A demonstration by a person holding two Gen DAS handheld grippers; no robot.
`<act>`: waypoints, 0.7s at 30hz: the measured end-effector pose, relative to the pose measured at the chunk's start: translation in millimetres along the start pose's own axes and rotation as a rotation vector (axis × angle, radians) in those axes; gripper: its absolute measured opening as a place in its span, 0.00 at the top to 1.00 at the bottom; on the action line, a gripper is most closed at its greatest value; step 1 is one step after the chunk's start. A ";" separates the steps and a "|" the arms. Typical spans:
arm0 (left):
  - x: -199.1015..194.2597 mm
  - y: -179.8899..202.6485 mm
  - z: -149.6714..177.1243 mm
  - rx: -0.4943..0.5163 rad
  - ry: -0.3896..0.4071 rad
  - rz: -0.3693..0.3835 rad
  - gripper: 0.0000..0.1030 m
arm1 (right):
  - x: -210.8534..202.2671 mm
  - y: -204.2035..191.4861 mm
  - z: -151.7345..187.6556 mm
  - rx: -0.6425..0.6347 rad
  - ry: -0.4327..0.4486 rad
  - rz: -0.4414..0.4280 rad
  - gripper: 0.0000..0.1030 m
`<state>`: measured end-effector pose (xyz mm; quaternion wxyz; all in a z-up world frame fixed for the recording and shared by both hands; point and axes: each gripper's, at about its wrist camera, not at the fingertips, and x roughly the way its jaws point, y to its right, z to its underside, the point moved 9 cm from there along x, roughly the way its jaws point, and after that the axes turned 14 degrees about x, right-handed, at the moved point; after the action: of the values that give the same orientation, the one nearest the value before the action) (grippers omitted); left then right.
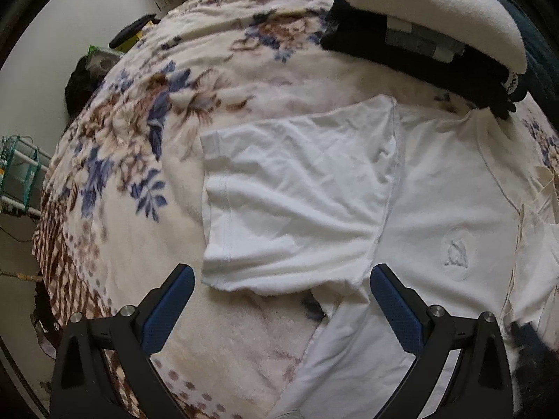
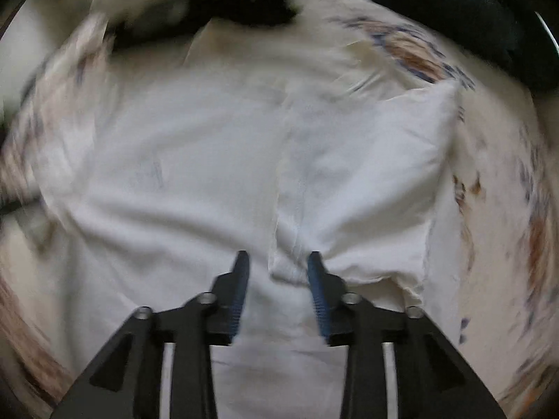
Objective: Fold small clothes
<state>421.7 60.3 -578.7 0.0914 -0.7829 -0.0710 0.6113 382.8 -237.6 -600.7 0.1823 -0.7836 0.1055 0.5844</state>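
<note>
A white T-shirt (image 1: pixel 436 181) lies flat on a floral blanket (image 1: pixel 146 146). Its sleeve (image 1: pixel 297 195) spreads out to the left, with a small embossed logo (image 1: pixel 456 249) on the chest. My left gripper (image 1: pixel 281 276) is open and empty, just short of the sleeve's near hem. In the blurred right wrist view the shirt (image 2: pixel 181 181) fills the frame with its other sleeve (image 2: pixel 377 188) at right. My right gripper (image 2: pixel 277 262) is open, with the sleeve's bunched underarm corner (image 2: pixel 288 265) between its fingertips.
A stack of folded clothes, black (image 1: pixel 412 52) under cream (image 1: pixel 436 3), lies on the blanket beyond the shirt. Dark blue-green fabric (image 2: pixel 454 3) lies at the far right. A rack (image 1: pixel 21 178) and wall stand off the bed's left edge.
</note>
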 end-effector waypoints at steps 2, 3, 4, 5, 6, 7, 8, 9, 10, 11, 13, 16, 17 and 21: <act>-2.1 -5.9 -4.7 -0.002 0.019 -0.036 0.00 | -4.1 2.3 -22.4 0.061 0.024 0.015 0.52; -1.8 -11.8 -8.1 0.001 0.027 -0.079 0.00 | -0.8 -0.8 -34.0 0.077 0.037 0.027 0.52; -1.1 -17.4 -10.2 0.002 0.029 -0.123 0.00 | 5.9 -3.3 -44.5 0.079 0.047 0.046 0.52; 1.0 -24.5 -13.0 -0.002 0.033 -0.164 0.00 | 19.7 -7.6 -56.8 0.080 0.055 0.090 0.52; 4.0 -30.6 -14.7 -0.010 0.031 -0.182 0.00 | 30.7 -13.3 -64.9 0.079 0.052 0.114 0.52; 7.5 -37.1 -14.8 -0.020 0.021 -0.199 0.00 | 43.9 -16.7 -69.7 0.079 0.039 0.148 0.52; 10.9 -44.0 -14.6 -0.034 0.007 -0.214 0.00 | 59.5 -21.4 -75.6 0.074 0.022 0.172 0.53; 15.2 -53.7 -13.6 -0.061 -0.006 -0.214 0.00 | 73.7 -24.4 -80.6 0.069 0.010 0.204 0.55; 17.8 -61.3 -12.5 -0.082 -0.012 -0.214 0.00 | 81.4 -27.2 -82.5 0.079 0.004 0.220 0.73; 20.4 -70.9 -11.1 -0.103 -0.019 -0.220 0.00 | 84.6 -30.5 -85.1 0.100 0.010 0.217 0.84; 22.0 -84.8 -7.5 -0.125 -0.024 -0.233 0.00 | 82.9 -42.5 -90.1 0.092 0.046 0.230 0.99; 27.2 -100.7 0.1 -0.145 -0.040 -0.251 0.00 | 82.3 -71.4 -88.9 0.033 0.064 0.205 1.00; 28.5 -103.2 2.8 -0.150 -0.046 -0.251 0.00 | 83.6 -80.2 -88.4 0.006 0.064 0.200 1.00; 30.1 -114.6 13.0 -0.162 -0.066 -0.243 0.00 | 71.1 -82.7 -85.6 -0.006 0.049 0.225 0.99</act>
<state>416.4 179.3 -583.9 0.0989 -0.7527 -0.2176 0.6134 510.1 -193.8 -633.7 0.1107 -0.7815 0.1955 0.5820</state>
